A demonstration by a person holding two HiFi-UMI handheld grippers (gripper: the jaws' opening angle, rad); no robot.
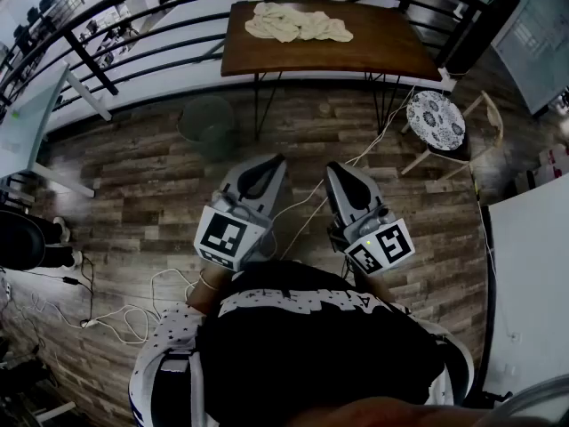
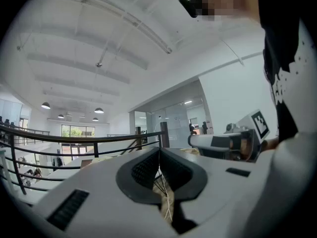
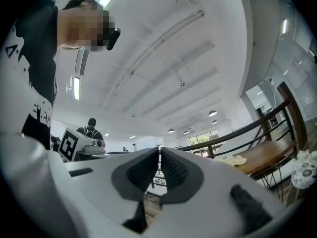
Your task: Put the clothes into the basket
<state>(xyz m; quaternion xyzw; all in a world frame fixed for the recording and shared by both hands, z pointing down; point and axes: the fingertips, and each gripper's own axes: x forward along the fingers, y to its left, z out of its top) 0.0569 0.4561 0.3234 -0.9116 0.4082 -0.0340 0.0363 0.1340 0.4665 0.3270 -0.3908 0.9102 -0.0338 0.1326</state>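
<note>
Nearest the person, the left claw [image 2: 159,155] is held over the wooden floor [image 1: 133,194], pointed toward 12 o'clock; its pads are pressed together and nothing is gripped. Just beside it, the right claw [image 3: 159,155] is likewise closed and empty. Farther out, at 11 o'clock, a round greenish basket [image 1: 206,123] is set on the floor near the left front corner of the bench [image 1: 373,47]. At 1 o'clock, a stool [image 1: 436,120] with a patterned seat is seen. Farthest, at 12 o'clock, the cream clothes [image 1: 298,22] are left in a rumpled heap near the bench's far edge, well apart from both claws.
</note>
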